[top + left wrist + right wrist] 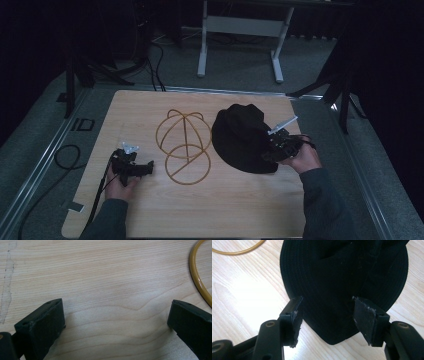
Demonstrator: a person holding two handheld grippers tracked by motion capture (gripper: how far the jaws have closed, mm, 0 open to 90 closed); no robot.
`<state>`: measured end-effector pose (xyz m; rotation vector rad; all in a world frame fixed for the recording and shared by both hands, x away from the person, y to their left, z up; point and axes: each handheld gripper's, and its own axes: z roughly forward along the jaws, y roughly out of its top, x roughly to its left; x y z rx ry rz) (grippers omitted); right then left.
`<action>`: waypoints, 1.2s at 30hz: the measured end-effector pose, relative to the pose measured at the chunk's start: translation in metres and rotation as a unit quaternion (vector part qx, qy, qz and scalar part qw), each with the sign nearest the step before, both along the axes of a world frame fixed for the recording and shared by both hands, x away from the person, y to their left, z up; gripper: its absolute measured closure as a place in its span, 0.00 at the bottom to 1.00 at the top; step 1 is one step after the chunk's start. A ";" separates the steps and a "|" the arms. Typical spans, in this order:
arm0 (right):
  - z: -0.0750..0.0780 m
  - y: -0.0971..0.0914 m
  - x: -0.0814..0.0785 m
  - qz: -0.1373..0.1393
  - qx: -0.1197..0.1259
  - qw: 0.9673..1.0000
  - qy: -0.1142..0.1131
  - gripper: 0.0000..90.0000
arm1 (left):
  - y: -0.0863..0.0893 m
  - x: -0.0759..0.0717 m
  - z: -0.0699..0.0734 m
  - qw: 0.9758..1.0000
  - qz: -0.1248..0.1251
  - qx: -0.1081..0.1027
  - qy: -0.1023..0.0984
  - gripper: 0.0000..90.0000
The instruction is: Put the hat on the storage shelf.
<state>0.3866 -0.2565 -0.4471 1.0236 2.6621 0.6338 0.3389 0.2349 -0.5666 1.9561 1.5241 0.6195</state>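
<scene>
A black bucket hat lies on the right half of the wooden table. To its left stands a yellow wire hat frame. My right gripper hovers at the hat's near right brim. In the right gripper view its jaws stand well apart, the hat brim's pointed near edge lies between them, and the pads show no squeeze on it. My left gripper rests low on the table left of the frame. Its jaws are wide apart over bare wood, with the frame's ring at the right.
A bend of the yellow frame shows at the top left of the right gripper view. The table's edges meet grey carpet. Beyond the far edge stand a white desk's legs, with black cables on the floor at left.
</scene>
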 end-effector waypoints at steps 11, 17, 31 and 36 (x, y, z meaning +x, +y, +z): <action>0.005 0.010 0.017 -0.010 -0.011 1.000 0.005 0.45 | 0.000 0.000 0.000 1.000 0.000 0.000 0.000 0.01; 0.009 0.014 0.024 -0.011 -0.012 1.000 -0.003 0.46 | 0.000 0.000 0.000 1.000 0.000 0.000 0.000 0.01; 0.008 0.022 0.044 -0.018 -0.011 1.000 0.010 0.52 | 0.000 0.000 0.000 1.000 0.000 0.000 0.000 0.01; 0.006 0.024 0.049 -0.019 -0.012 1.000 0.013 0.53 | 0.000 0.000 0.000 1.000 0.000 0.000 0.000 0.01</action>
